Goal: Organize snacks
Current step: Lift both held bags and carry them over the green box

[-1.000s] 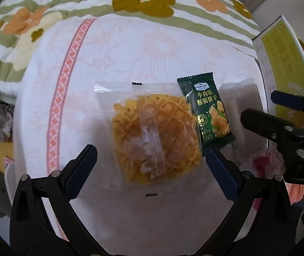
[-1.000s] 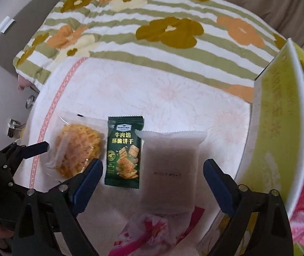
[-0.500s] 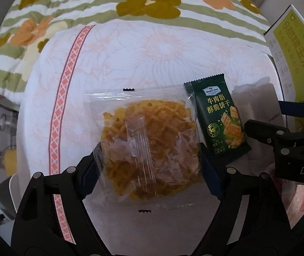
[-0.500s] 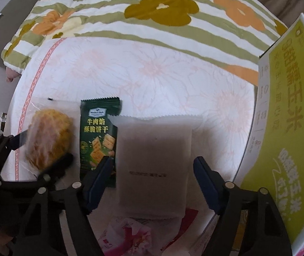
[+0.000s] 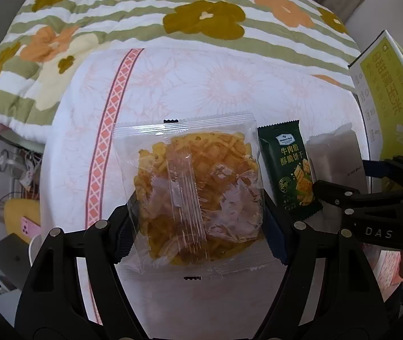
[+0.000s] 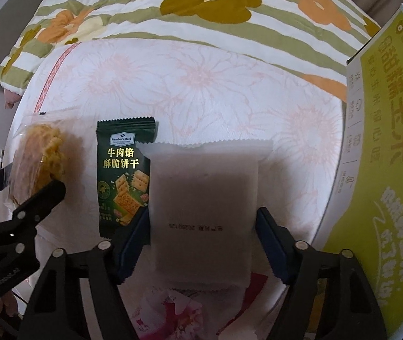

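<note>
Both tongs have closed in on their packets

Since a second ago, left tongs (image 5: 198, 226) clamp the clear-wrapped yellow waffle cake (image 5: 198, 195); right tongs (image 6: 201, 240) pinch the frosted white packet (image 6: 204, 212) beside the dark green cracker sachet (image 6: 123, 175).

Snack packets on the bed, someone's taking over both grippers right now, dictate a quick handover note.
Left gripper: fingers closed against the clear waffle-cookie packet.
Right gripper: fingers closed against the frosted white packet.
Green cracker packet lies untouched between them on the floral sheet; a pink wrapper lies nearer the camera.
Yellow box stands at right.
Done: both packets gripped.
Left: presumably move the packets to the box.
</note>
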### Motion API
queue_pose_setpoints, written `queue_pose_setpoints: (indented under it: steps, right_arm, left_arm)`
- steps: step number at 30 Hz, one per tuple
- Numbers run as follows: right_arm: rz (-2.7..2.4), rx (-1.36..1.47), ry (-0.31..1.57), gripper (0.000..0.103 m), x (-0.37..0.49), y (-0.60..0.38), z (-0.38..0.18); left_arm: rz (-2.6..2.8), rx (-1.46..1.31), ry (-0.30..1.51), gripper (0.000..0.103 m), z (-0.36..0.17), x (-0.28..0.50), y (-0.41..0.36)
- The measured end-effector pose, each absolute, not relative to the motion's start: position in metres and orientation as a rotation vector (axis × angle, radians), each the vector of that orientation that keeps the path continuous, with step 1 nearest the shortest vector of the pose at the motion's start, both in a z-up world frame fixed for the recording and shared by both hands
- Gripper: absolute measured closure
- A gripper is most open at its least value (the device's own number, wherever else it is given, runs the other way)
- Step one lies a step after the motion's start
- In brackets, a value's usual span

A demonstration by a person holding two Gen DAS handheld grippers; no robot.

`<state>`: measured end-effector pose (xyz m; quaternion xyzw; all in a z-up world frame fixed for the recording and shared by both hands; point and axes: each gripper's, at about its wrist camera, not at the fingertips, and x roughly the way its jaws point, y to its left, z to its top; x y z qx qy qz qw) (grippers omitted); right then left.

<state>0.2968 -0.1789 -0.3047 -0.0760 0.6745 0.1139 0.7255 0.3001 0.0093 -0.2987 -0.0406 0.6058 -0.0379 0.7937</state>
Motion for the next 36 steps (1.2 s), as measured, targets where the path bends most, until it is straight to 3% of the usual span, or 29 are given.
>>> queue_pose_setpoints:
  steps: [5, 17, 36]
  right_arm:
    - [0.247, -0.163, 1.466, 0.043, 0.294, -0.180, -0.303]
    - [0.238, -0.096, 1.357, 0.045, 0.284, -0.181, -0.263]
    - [0.124, 0.089, 1.055, 0.045, 0.219, -0.187, -0.124]
  left_arm:
    - [-0.087, -0.083, 1.304, 0.030, -0.297, 0.299, 0.011]
    - [-0.107, -0.049, 1.248, 0.030, -0.269, 0.291, 0.018]
    - [-0.335, 0.030, 0.947, 0.030, -0.113, 0.271, 0.021]
